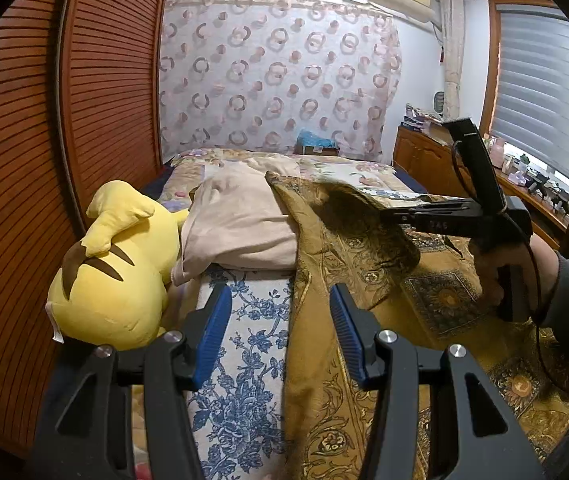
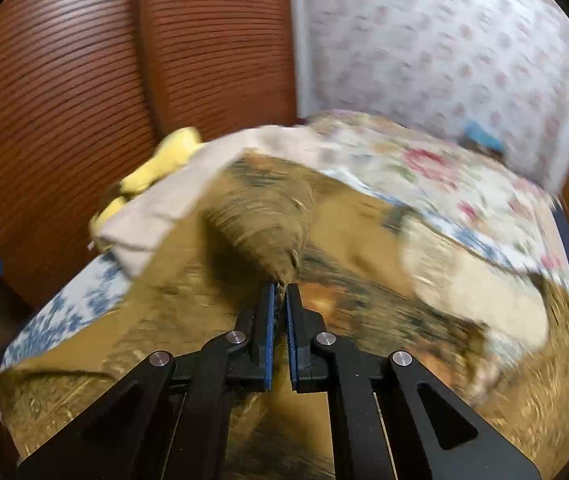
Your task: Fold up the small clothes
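Observation:
A small olive-brown garment [image 1: 368, 220] hangs, blurred with motion, above the gold patterned bedspread [image 1: 436, 300]. My right gripper [image 1: 382, 216] is shut on its edge and holds it up over the bed. In the right wrist view the gripper [image 2: 280, 286] pinches the garment [image 2: 260, 216] between its blue pads, and the view is blurred. My left gripper [image 1: 280, 300] is open and empty, low over the blue floral sheet [image 1: 244, 360], to the left of the garment.
A yellow plush toy [image 1: 112, 272] lies at the bed's left edge by the wooden louvred wardrobe [image 1: 24, 200]. A beige pillow [image 1: 240, 224] sits behind it. A wooden cabinet [image 1: 424, 152] and a cluttered windowsill stand at the right.

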`<state>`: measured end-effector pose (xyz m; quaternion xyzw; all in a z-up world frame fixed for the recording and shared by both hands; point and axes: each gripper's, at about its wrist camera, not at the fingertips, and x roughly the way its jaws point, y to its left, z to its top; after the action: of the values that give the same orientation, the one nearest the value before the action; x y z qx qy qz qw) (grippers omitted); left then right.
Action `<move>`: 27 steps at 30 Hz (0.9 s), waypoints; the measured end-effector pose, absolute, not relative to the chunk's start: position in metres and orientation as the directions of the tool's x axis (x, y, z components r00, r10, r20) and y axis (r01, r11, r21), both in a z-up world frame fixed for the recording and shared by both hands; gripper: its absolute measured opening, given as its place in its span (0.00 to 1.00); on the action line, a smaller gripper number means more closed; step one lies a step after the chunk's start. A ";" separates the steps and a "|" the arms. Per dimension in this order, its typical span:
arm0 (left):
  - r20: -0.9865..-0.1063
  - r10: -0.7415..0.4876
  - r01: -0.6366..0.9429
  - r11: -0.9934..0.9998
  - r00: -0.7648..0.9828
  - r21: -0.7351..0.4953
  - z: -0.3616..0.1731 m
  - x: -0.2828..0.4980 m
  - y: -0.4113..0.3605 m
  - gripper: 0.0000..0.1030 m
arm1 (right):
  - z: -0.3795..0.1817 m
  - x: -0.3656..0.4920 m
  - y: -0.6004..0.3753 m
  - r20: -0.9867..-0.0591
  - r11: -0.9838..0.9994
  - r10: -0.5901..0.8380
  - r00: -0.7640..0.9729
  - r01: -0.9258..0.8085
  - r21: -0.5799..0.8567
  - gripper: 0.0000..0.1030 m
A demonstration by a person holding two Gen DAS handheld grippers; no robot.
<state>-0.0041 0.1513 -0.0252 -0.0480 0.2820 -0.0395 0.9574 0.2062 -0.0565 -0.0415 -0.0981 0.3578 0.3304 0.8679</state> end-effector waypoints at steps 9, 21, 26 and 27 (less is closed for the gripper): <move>-0.547 -0.111 0.063 0.992 0.830 -0.106 -0.026 0.004 0.144 0.48 | -0.046 0.213 -0.106 -0.726 0.815 0.435 0.533 -0.576 0.066 0.40; -0.535 -0.162 0.123 0.987 0.829 -0.107 -0.021 0.018 0.113 0.48 | -0.018 0.194 -0.222 -0.684 0.853 0.390 0.616 -0.522 0.017 0.41; -0.528 -0.186 0.160 0.982 0.828 -0.096 -0.015 0.026 0.091 0.48 | -0.016 0.184 -0.283 -0.680 0.890 0.290 0.674 -0.452 -0.069 0.41; -0.529 -0.190 0.165 0.982 0.827 -0.095 -0.014 0.028 0.088 0.48 | -0.017 0.180 -0.297 -0.677 0.898 0.271 0.684 -0.433 -0.077 0.41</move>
<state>0.0277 0.0876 -0.0141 -0.0224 0.2788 -0.0928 0.9556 0.1800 -0.2973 -0.0166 -0.1161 0.3473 0.1934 0.9102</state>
